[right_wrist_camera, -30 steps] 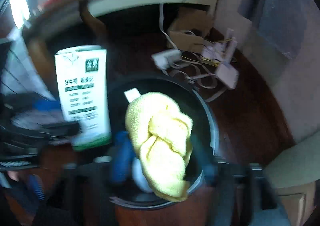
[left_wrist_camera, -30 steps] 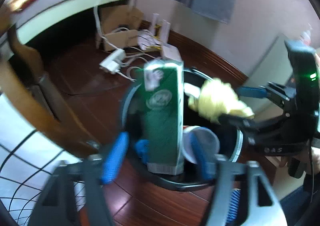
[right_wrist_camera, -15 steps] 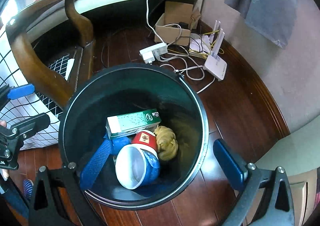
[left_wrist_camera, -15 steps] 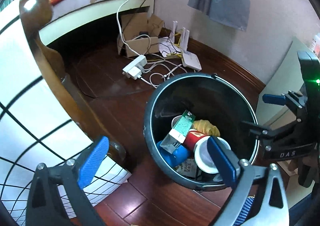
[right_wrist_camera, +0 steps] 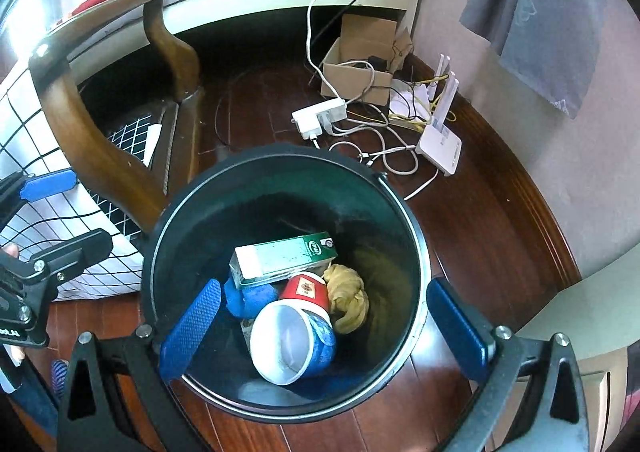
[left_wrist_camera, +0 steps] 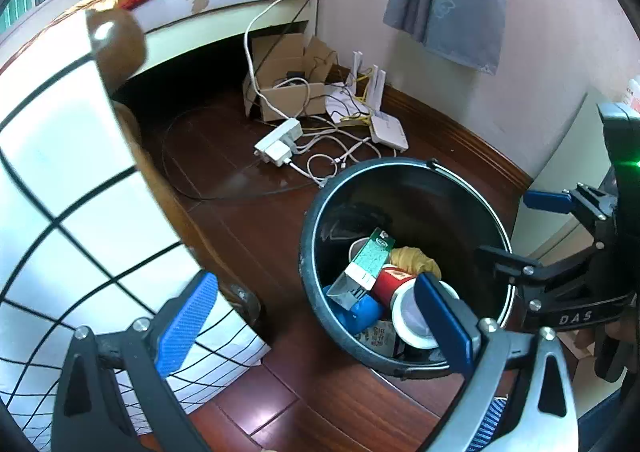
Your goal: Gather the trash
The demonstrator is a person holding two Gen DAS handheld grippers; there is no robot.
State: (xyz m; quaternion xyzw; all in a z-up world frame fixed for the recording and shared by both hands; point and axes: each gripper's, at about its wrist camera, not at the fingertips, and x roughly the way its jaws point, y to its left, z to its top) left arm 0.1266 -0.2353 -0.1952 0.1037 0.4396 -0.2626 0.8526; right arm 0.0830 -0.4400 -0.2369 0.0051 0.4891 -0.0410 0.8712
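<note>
Both the left gripper (left_wrist_camera: 316, 326) and the right gripper (right_wrist_camera: 324, 328) stand wide and empty above the round black plastic bin (right_wrist_camera: 404, 211), because the green milk carton (right_wrist_camera: 284, 258) and the crumpled yellow cloth (right_wrist_camera: 348, 294) lie inside it.

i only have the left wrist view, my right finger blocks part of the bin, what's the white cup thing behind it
Observer: In the right wrist view it is a paper cup lying on its side, blue outside, white inside, mouth facing the camera.
Operator: anything under the carton
Observer: The green carton lies flat across a blue item; a red cup sits against the carton's lower edge.
Operator: is the right hand-held gripper holding anything
Observer: No. The right hand-held gripper hangs over the bin with jaws wide apart and nothing between them. The yellow cloth lies inside, right of the red cup.
</note>
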